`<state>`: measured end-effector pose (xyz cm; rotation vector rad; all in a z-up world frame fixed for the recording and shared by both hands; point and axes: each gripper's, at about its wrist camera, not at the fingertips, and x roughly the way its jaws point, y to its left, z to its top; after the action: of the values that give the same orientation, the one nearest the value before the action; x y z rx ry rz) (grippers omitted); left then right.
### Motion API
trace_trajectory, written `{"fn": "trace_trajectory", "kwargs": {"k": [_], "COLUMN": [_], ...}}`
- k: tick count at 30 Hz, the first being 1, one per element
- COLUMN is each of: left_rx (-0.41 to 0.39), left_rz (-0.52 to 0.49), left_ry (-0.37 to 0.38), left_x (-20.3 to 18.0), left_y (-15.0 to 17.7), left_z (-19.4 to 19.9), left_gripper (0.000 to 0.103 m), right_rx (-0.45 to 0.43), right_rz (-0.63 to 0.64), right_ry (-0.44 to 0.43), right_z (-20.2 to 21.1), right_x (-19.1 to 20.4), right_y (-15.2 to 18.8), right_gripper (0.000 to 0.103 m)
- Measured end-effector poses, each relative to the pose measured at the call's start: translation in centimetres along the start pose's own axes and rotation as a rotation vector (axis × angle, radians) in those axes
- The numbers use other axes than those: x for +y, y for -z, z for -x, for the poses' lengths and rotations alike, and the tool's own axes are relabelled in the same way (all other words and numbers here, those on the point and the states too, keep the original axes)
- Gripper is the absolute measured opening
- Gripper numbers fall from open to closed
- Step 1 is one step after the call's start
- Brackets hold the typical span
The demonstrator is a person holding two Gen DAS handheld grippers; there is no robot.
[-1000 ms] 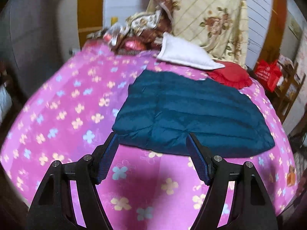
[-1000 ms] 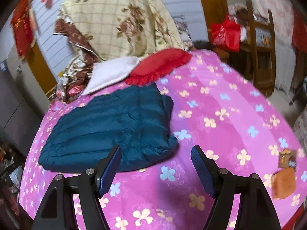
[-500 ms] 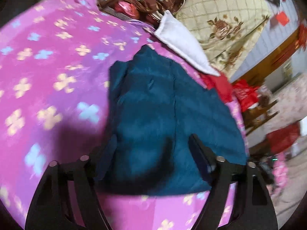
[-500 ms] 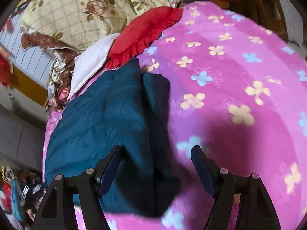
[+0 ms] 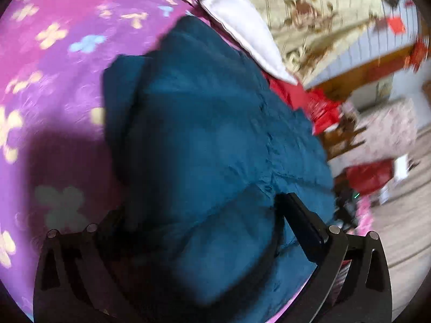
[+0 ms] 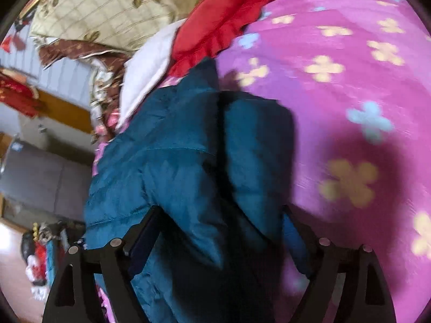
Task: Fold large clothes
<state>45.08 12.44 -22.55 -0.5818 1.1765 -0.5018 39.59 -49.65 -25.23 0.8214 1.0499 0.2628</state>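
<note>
A dark teal padded jacket (image 5: 210, 134) lies folded on a pink flowered bedspread (image 5: 54, 53). My left gripper (image 5: 199, 215) is open, its fingers astride the jacket's near left end, the fabric bulging between them. In the right wrist view the same jacket (image 6: 183, 161) fills the middle. My right gripper (image 6: 218, 226) is open, its fingers astride the jacket's near right end, over a fold ridge. Both views are blurred.
A white pillow (image 5: 242, 27) and a red cushion (image 6: 229, 13) lie just beyond the jacket. A cream floral quilt (image 6: 107, 5) is heaped behind them. The bedspread (image 6: 350, 80) spreads right of the jacket. Furniture and red bags (image 5: 369, 175) stand off the bed's edge.
Both grippers have dropped and moved forward onto the jacket's two near ends, tilting outward. The jacket now sits between each pair of open fingers.
</note>
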Motion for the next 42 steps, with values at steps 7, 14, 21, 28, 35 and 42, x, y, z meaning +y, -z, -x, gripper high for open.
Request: {"fn": "trace_trajectory", "kwargs": {"k": [7,14,21,28,35,42], "left_rx": [-0.083,-0.169,-0.108,-0.12,-0.23,-0.24], "left_rz": [-0.024,-0.139,-0.028,0.207,0.145,-0.012], "left_ry": [-0.017,-0.003,-0.229,-0.148,-0.244,-0.439], "left_x": [-4.0,-9.1,-4.5,0.3,-2.8,-5.7], "left_y": [-0.3,-1.9,-2.1,-0.8,-0.5,3.9], "left_z": [1.8,5.4,0.9,1.7,8.4,7.3], "left_gripper": [0.042,0.039,0.059,0.087,0.087,0.087], "right_rx": [-0.007,-0.133,-0.113,-0.139,-0.334,-0.26], "right_rz": [0.037,0.165,0.098,-0.075,0.053,0.262], "right_ry": [-0.021,-0.181,-0.036,0.03,0.242,0.192], "right_z": [-1.0,4.6,0.9,1.2,9.0,8.7], "right_x": [3.6,9.3,6.1,1.6,6.3,12.0], "right_y": [-0.6,-1.8,-2.0,-0.6,0.5,7.4], "right_gripper": [0.042,0.036,0.036,0.056,0.057,0.055]}}
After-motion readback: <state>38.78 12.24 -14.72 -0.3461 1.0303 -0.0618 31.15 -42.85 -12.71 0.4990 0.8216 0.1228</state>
